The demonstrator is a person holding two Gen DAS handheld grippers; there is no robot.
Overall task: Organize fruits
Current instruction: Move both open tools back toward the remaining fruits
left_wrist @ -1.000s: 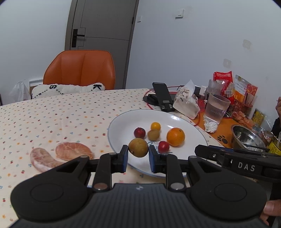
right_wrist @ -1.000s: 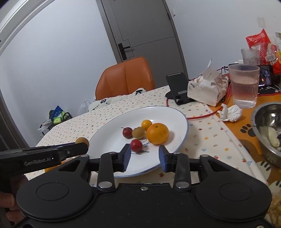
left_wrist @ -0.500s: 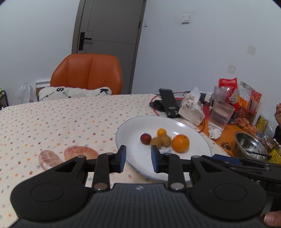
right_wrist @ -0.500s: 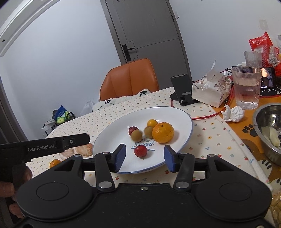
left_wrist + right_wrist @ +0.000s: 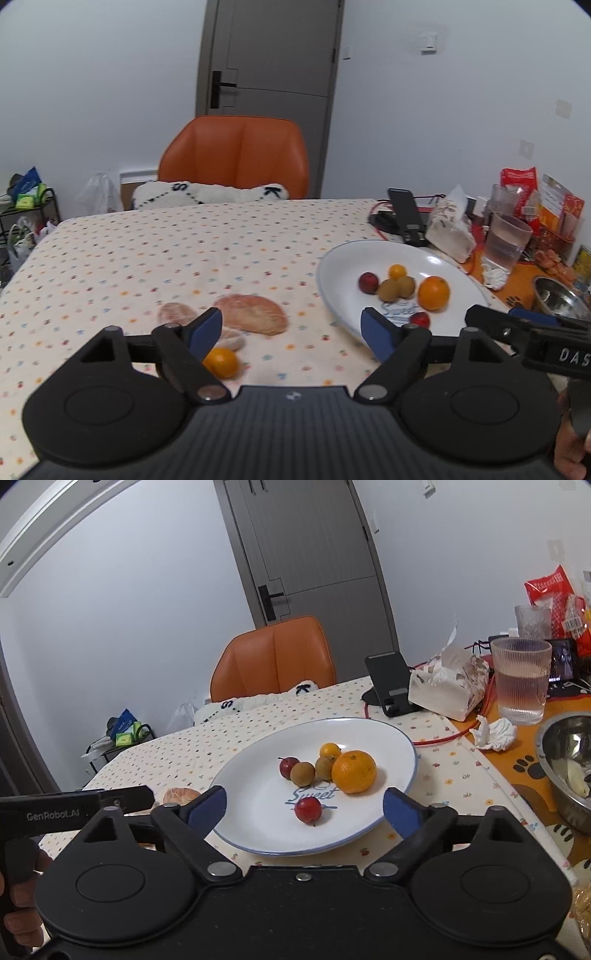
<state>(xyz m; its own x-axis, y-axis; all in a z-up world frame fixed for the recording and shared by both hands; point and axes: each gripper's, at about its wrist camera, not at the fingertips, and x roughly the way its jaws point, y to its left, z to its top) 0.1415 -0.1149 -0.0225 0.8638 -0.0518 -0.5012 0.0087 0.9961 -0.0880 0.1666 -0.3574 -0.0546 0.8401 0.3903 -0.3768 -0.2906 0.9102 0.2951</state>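
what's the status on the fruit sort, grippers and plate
Left gripper open, empty. Right gripper open over plate. Six fruits plated; small orange and peeled segments on cloth. Nothing blocking.

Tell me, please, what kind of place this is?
Probably a home dining room: a table with a dotted tablecloth, an orange chair beside it, a white plate of fruit, and a tissue pack.

White blue-rimmed plate (image 5: 399, 738), dotted cream tablecloth (image 5: 147, 251), orange chair (image 5: 236, 158)
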